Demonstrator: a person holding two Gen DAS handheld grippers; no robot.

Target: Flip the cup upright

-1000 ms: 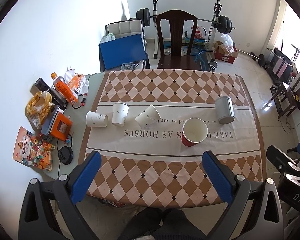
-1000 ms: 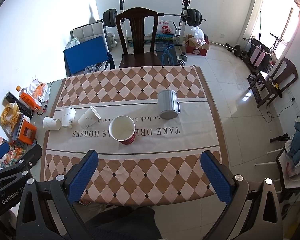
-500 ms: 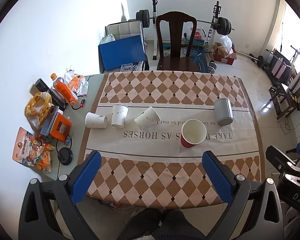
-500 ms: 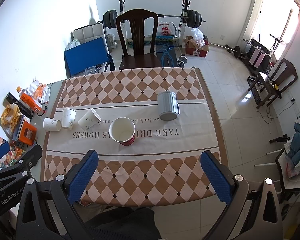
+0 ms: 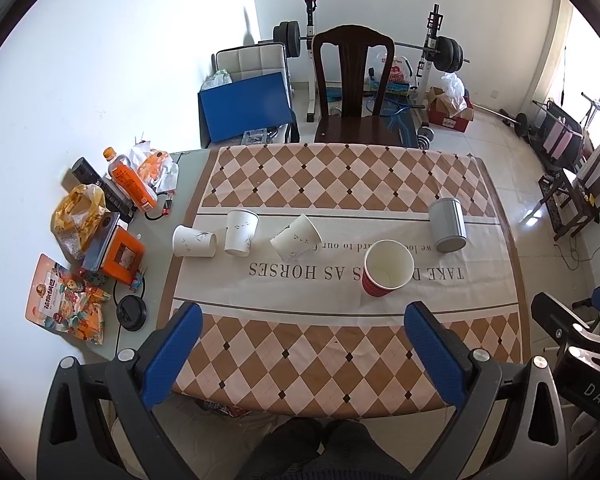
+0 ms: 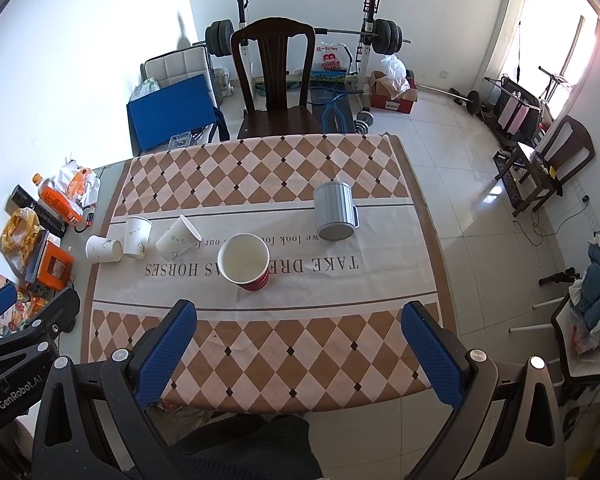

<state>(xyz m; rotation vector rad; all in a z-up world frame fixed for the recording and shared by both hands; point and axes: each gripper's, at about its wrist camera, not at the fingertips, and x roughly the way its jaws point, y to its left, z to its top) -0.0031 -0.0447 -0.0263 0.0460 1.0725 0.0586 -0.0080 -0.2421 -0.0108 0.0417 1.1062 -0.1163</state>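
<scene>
A red paper cup (image 5: 387, 269) (image 6: 245, 262) stands upright mid-table with its mouth up. A grey mug (image 5: 446, 225) (image 6: 336, 211) stands upside down to its right. One white paper cup (image 5: 194, 241) (image 6: 103, 249) lies on its side at the left. A second white cup (image 5: 240, 227) (image 6: 137, 232) stands beside it. A third white cup (image 5: 296, 237) (image 6: 177, 237) lies tilted on its side. My left gripper (image 5: 303, 338) and right gripper (image 6: 300, 336) are both open and empty, held high above the table's near edge.
The table (image 5: 340, 184) has a brown-checked cloth. Snack bags, an orange bottle (image 5: 130, 180) and an orange box (image 5: 122, 254) crowd its left side. A dark wooden chair (image 5: 354, 92) stands at the far edge, with a weight rack and boxes behind it.
Both views have drifted slightly back and up from the table. The cups and mug have not moved. Both grippers stay open.
</scene>
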